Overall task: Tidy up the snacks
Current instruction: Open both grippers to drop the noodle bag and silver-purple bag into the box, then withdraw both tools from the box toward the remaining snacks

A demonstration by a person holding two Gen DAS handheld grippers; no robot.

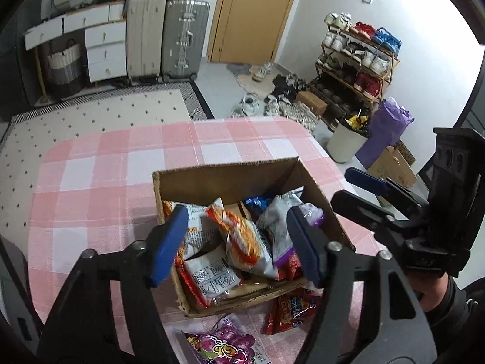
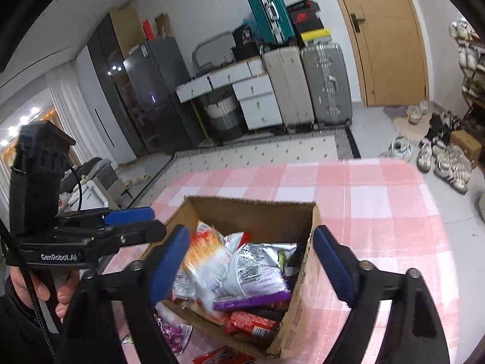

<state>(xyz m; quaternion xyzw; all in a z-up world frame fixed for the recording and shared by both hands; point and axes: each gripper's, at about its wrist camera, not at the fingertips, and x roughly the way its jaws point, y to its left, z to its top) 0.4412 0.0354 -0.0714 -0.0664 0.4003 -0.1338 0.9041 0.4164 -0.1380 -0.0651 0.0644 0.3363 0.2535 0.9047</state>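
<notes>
An open cardboard box (image 1: 218,179) (image 2: 257,209) on the pink checked table holds several snack packets: an orange-and-white bag (image 1: 242,239) (image 2: 203,251), a silver-and-purple bag (image 1: 280,224) (image 2: 257,276) and red packets (image 2: 254,323). My left gripper (image 1: 239,245) is open and empty, its jaws spread above the box. My right gripper (image 2: 251,267) is open and empty above the box too; it shows at the right of the left wrist view (image 1: 363,191). A purple grape-print packet (image 1: 224,344) (image 2: 174,332) and a red packet (image 1: 291,308) lie on the table in front of the box.
The pink checked tablecloth (image 1: 100,182) (image 2: 379,212) covers the table. Beyond its far edge are a dotted rug (image 1: 100,112), suitcases (image 1: 182,39), a white bin (image 1: 345,142), a shoe rack (image 1: 357,60) and shoes on the floor.
</notes>
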